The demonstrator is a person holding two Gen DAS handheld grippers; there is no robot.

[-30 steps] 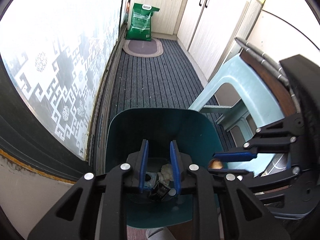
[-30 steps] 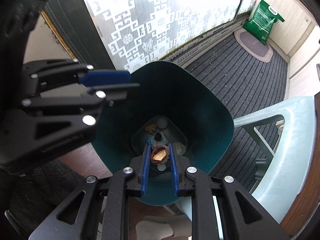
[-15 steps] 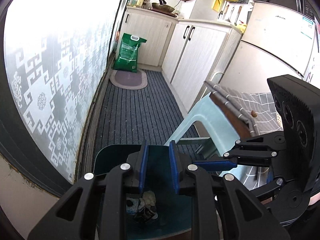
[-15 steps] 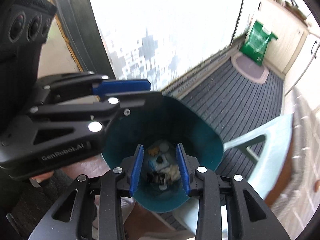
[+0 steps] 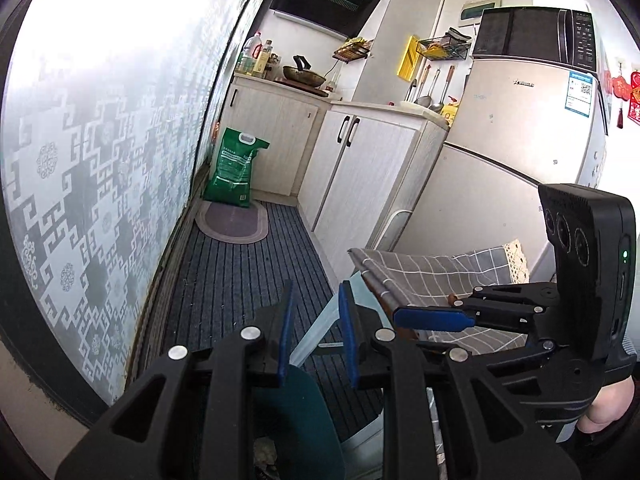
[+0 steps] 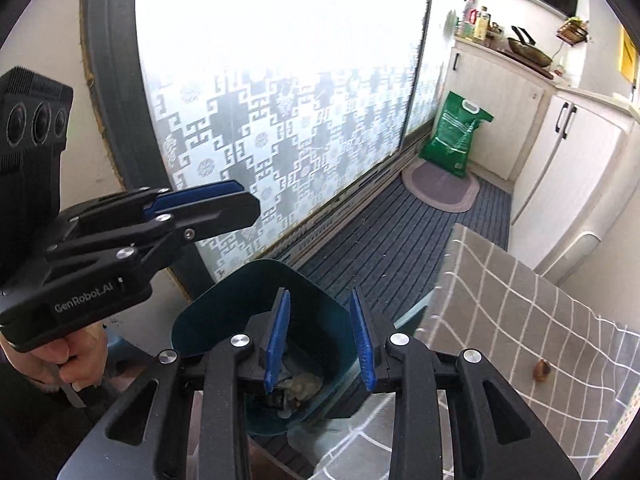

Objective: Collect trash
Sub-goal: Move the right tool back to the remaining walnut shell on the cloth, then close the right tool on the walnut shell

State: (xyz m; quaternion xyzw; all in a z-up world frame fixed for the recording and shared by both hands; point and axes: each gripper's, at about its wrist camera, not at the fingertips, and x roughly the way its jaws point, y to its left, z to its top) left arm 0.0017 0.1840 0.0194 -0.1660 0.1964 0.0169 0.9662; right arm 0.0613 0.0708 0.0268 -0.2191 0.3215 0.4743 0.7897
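Both grippers have been raised since the earlier frames, out of the teal bin (image 6: 320, 300). Right gripper (image 6: 320, 344) is held above it, jaws apart and just narrowed slightly, nothing between them — crumpled trash (image 6: 304, 384) lies below. Left gripper (image 5: 316, 332) is held slightly parted, empty. A brown scrap (image 6: 542, 370) rests on the checked cloth (image 6: 520, 312), right of the right gripper.

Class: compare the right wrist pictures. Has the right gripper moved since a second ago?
Yes. The right gripper has risen out of the teal bin, which now sits lower and smaller beneath its empty blue pads.
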